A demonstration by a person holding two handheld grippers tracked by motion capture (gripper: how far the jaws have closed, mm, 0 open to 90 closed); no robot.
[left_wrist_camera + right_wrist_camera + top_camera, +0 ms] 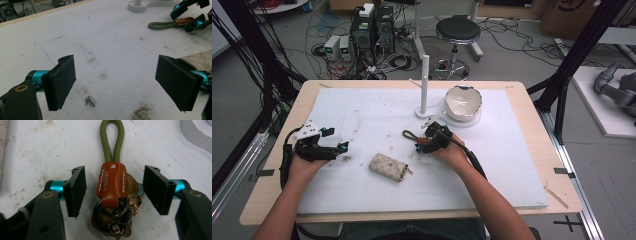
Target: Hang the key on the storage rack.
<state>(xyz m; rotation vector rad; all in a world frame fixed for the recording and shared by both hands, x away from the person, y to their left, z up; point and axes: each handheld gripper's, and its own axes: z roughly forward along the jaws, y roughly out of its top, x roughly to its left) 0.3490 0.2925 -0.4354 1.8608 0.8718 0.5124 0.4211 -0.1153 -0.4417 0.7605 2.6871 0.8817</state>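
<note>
The keyring [112, 187], its rings cut off at 6 o'clock in the right gripper view, lies on the stained white mat [362, 107] between the released right gripper [428, 142]'s jaws, untouched. The left gripper [334, 149], at 9 o'clock, gapes empty. A pouch [388, 167] lies between them; cables litter the floor beyond.

Table [277, 165] under stained white mat [362, 115]
</note>
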